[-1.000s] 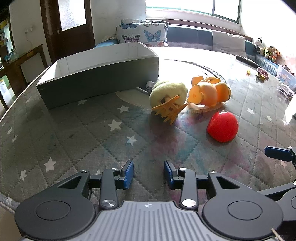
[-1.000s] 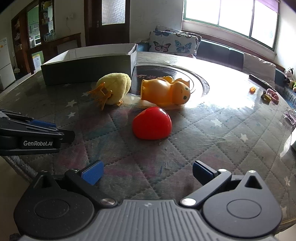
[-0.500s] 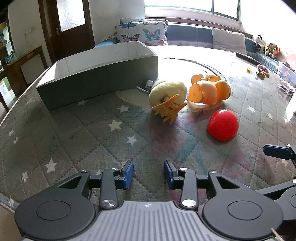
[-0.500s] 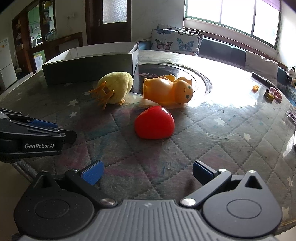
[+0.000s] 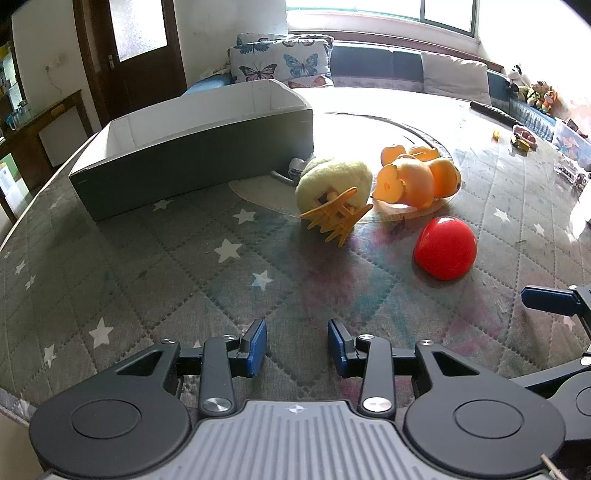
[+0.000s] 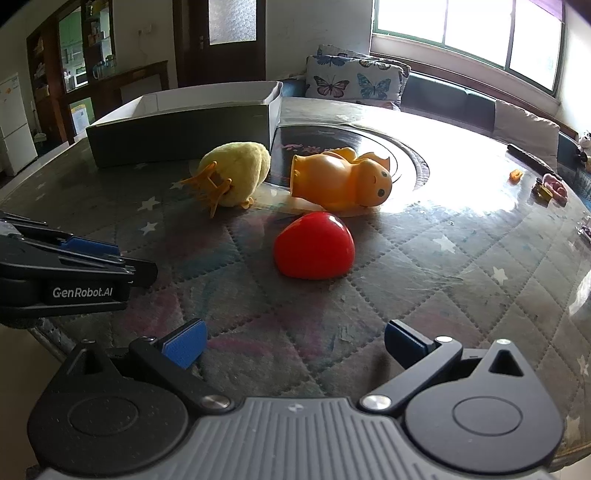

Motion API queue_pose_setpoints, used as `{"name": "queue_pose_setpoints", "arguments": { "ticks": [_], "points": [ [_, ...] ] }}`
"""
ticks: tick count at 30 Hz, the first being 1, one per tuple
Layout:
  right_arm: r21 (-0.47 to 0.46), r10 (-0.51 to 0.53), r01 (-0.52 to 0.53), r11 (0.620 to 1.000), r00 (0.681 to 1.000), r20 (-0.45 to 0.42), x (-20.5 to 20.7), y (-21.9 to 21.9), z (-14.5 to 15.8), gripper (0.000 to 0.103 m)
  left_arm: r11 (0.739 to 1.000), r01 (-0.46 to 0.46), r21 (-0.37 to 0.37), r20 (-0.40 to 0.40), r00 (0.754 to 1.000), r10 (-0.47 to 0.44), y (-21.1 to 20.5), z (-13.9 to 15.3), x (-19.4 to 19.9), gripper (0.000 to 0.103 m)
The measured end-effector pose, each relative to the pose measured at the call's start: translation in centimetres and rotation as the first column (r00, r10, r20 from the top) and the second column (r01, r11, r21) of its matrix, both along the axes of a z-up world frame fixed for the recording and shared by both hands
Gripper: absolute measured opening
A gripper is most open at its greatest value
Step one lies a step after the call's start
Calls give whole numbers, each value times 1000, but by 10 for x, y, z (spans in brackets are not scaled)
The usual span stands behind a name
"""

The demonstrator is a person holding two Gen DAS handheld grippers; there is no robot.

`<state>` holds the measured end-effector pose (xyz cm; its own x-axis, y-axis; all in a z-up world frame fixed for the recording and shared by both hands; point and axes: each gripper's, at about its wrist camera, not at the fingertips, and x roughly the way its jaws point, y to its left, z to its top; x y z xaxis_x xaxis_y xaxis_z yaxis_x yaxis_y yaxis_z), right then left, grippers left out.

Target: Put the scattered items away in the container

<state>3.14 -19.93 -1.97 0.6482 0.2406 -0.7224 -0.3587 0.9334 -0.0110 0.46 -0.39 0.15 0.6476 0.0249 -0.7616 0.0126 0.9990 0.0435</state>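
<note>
Both the left hand-held gripper (image 5: 296,347) and the right hand-held gripper (image 6: 294,341) hover parted and empty over the round star-quilted, glass-topped desk (image 5: 129,258). The red heart-shaped toy (image 6: 314,250), fluffy yellow plush chick (image 6: 236,173) and orange plastic duck (image 6: 341,179) lie near the long grey cardboard box (image 5: 192,162), with a butterfly-print cushion (image 6: 354,79) and sunlit window (image 6: 465,29) behind.

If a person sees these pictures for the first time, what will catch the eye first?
Probably the red heart-shaped toy, lying nearest in front of the open right gripper. Behind it, an orange plastic duck lies on its side beside a yellow plush chick. The long grey box stands behind them.

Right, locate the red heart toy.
In the right wrist view, the red heart toy lies mid-table, just nearer than the orange duck, ahead of the open right tool.
</note>
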Motion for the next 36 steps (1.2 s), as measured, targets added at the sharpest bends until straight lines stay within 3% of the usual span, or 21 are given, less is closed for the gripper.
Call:
{"name": "queue_pose_setpoints", "arguments": {
  "ticks": [36],
  "points": [
    [23, 8, -8, 1000, 999, -31, 17, -1, 2, 103, 999, 30, 19, -30, 999, -29, -9, 2, 20, 40]
  ]
}}
